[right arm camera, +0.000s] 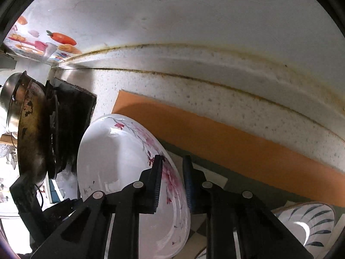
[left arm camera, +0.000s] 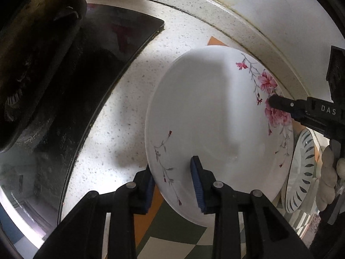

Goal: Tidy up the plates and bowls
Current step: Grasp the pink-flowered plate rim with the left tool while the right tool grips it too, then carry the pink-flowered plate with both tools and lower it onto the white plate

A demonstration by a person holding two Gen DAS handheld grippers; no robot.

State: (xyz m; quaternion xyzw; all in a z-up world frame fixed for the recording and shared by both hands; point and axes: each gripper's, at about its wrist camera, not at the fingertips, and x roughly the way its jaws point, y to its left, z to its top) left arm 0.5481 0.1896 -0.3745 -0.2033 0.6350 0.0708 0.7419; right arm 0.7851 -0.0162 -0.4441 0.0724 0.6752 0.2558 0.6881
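- Left gripper, lower centre of its view: fingers straddle the floral plate's near rim.
- Right gripper straddles the opposite rim; gaps visible.
- Striped bowl lower right.

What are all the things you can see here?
floral plate: one, white with pink flowers, held tilted over the mat
striped bowl: one, white with dark blue strokes, to the right of the plate
mat: one, orange with green and cream patches, on the countertop
countertop: one, speckled white
stove: one, black, left side
pan: one, worn brown, on the stove
left gripper: black, straddling the plate's near rim
right gripper: black, straddling the flowered rim
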